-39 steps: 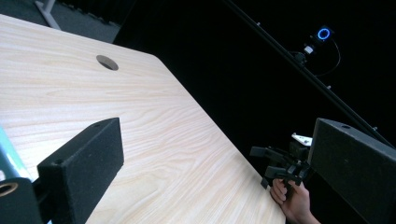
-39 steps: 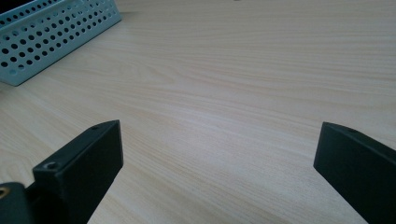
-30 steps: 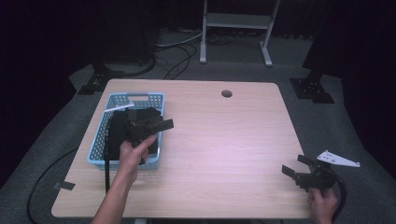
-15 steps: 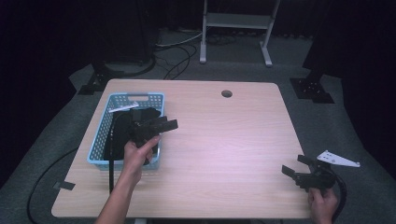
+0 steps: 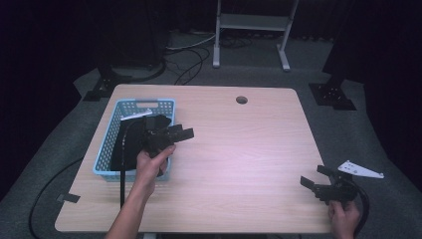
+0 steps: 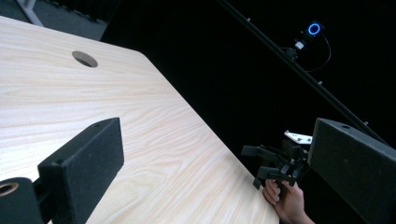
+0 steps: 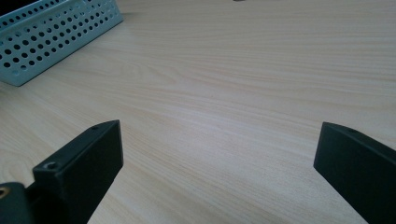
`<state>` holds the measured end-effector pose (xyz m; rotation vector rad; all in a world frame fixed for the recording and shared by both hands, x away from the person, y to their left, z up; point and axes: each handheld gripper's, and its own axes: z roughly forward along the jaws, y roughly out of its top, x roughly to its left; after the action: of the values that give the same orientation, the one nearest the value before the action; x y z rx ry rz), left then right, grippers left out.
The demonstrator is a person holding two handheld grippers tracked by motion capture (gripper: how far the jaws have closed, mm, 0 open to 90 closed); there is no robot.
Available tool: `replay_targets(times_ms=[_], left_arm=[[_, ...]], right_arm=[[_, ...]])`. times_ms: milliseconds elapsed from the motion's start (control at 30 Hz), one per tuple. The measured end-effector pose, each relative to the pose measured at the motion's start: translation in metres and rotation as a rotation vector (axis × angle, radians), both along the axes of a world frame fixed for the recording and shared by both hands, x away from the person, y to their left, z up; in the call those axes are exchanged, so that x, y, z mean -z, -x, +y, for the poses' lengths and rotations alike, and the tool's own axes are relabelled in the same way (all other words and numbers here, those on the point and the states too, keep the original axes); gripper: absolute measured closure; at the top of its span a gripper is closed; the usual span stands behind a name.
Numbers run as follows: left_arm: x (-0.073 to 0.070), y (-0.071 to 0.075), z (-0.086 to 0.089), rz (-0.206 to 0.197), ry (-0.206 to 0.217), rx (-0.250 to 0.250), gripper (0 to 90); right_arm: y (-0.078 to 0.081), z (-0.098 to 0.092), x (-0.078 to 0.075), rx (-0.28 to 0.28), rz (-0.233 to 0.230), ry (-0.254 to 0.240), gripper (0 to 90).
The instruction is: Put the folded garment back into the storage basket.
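High view: a person's left hand (image 5: 152,164) holds the left tongs (image 5: 180,134) left of centre in the frame, over the right rim of a blue perforated basket (image 5: 110,149) that stands on the left side of a pale wooden table (image 5: 239,149). The jaws point toward the right of the frame, stand apart and hold nothing. A black cable trails from the tongs down toward the lower left. Something dark lies inside the basket; what it is cannot be told. A round hole (image 5: 242,100) sits near the table's far edge. At lower right, the right hand (image 5: 343,216) holds the right tongs (image 5: 316,178) at the table's near right corner, jaws spread and empty, a grey three-cornered plate on top.

Left gripper view: the two black jaws rise from the lower left and the right edge of the frame, wide apart, with bare table (image 6: 93,121) between them. The round hole (image 6: 84,59) shows at upper left. Beyond the table's edge, at lower right, the right tongs (image 6: 257,163) appear farther off with the right hand (image 6: 285,203) beneath them, against a dark background.

Right gripper view: the jaws stand far apart at lower left and lower right, gripping nothing, over bare wood grain (image 7: 224,102). The basket (image 7: 51,37) fills the upper left corner, well apart from the jaws.
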<state>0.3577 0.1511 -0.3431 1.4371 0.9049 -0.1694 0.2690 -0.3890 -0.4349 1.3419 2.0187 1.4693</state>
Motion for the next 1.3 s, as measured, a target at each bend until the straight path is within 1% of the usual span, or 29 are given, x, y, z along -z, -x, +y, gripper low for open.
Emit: replay_targets(times_ms=[633,1300], left_arm=[[0.001,0.001,-0.015,-0.001,-0.002,0.023,3.1],[0.004,0.001,-0.025,-0.003,0.0,0.033,3.2]], right_arm=[[0.0,0.0,0.0,-0.004,-0.002,-0.006,1.5],[0.0,-0.001,0.0,-0.004,-0.003,-0.007,1.4]])
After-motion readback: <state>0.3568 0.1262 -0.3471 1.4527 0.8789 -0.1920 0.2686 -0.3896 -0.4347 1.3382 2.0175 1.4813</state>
